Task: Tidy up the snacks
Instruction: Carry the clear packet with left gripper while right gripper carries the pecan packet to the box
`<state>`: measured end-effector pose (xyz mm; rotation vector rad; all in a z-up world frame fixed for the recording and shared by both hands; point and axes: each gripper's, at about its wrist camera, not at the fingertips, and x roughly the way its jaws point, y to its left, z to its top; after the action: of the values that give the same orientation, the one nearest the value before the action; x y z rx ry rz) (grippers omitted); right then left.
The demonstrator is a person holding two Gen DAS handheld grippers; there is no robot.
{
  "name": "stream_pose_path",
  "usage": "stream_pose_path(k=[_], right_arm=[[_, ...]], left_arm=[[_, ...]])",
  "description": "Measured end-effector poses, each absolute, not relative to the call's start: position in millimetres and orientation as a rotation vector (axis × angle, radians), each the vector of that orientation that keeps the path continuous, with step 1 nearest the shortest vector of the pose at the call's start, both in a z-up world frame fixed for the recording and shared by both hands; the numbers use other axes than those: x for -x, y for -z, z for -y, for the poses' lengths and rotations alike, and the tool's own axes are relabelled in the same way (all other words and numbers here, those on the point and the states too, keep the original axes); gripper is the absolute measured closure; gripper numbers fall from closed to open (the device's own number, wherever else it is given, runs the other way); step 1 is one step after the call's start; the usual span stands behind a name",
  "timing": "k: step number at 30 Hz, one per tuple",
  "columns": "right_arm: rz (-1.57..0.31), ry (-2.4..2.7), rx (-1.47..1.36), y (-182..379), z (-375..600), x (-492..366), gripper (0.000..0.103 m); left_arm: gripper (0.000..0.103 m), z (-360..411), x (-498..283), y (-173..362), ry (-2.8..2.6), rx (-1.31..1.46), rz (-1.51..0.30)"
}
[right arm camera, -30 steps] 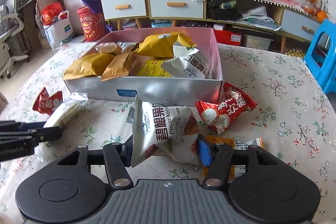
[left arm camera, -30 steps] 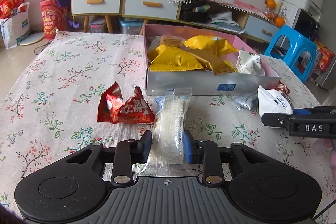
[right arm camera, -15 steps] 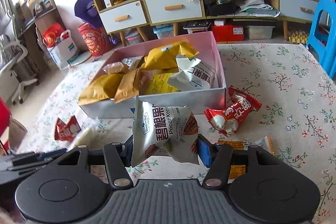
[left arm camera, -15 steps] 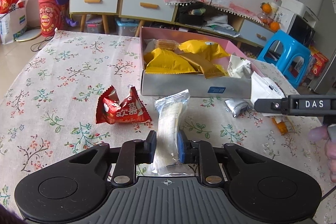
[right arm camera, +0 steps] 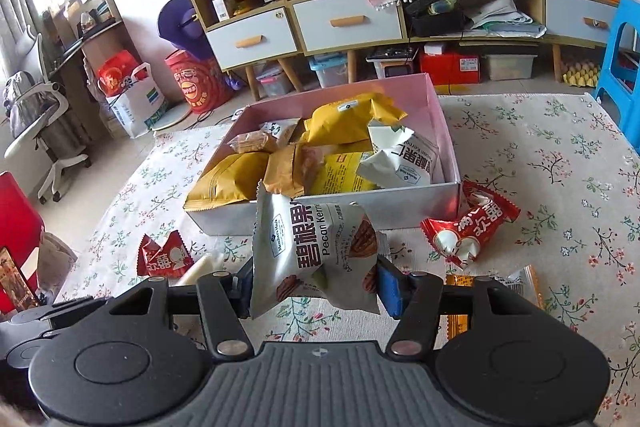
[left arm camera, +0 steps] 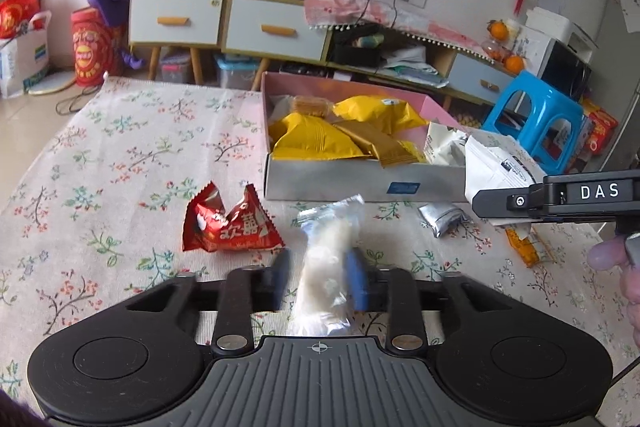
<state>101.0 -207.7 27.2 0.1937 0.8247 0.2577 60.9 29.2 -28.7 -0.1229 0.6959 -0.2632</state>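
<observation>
Two packets are carried just short of the snack box [right arm camera: 332,215]: the pecan bag [right arm camera: 316,255] is clamped by the right gripper [right arm camera: 316,287]; the left gripper [left arm camera: 320,279], just opening, barely keeps the clear wafer pack [left arm camera: 326,263], which could be dropped short.

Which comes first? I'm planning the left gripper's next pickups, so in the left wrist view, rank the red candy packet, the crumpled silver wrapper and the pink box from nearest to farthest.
From the left gripper:
1. Red candy packet, just ahead on the left.
2. Crumpled silver wrapper, ahead on the right, under the right gripper.
3. Pink box, farthest, behind both.
</observation>
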Motion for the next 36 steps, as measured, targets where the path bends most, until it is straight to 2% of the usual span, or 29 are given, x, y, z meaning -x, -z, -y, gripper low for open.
stream_pose_path(k=[1,2,7,10,13,17,27,36], right_arm=[[-0.828,-0.254,-0.192,-27.1,207.6,-100.4,0.056],[-0.832,-0.251,-0.19,-27.0,207.7,-100.4,0.056],[-0.845,-0.24,-0.189,-26.6,208.5,-102.2,0.056],[-0.855,-0.233,-0.197,-24.8,209.9,-104.5,0.056],[-0.862,-0.229,-0.21,-22.9,213.2,-107.1,0.056],[-0.858,-0.233,-0.246,-23.2,219.3,-111.1,0.055],[-0.824,-0.251,-0.282,-33.4,219.8,-129.1,0.055],[-0.763,-0.271,-0.361,-42.9,227.6,-172.4,0.055]], left_arm=[[0.049,-27.6,-61.2,29.2,0.262,0.111,-0.69],[0.044,-25.5,-62.4,30.1,0.267,0.096,-0.688],[0.044,-12.9,-74.8,39.6,0.275,0.022,-0.721],[0.049,-7.4,-79.6,44.2,0.273,-0.011,-0.737],[0.072,-5.4,-81.8,48.0,0.274,-0.038,-0.758],[0.083,-7.7,-80.3,47.9,0.261,-0.056,-0.766],[0.086,-13.0,-67.7,6.1,0.288,-0.021,-0.714],[0.086,-3.2,-123.1,-24.3,0.233,0.111,-0.749]])
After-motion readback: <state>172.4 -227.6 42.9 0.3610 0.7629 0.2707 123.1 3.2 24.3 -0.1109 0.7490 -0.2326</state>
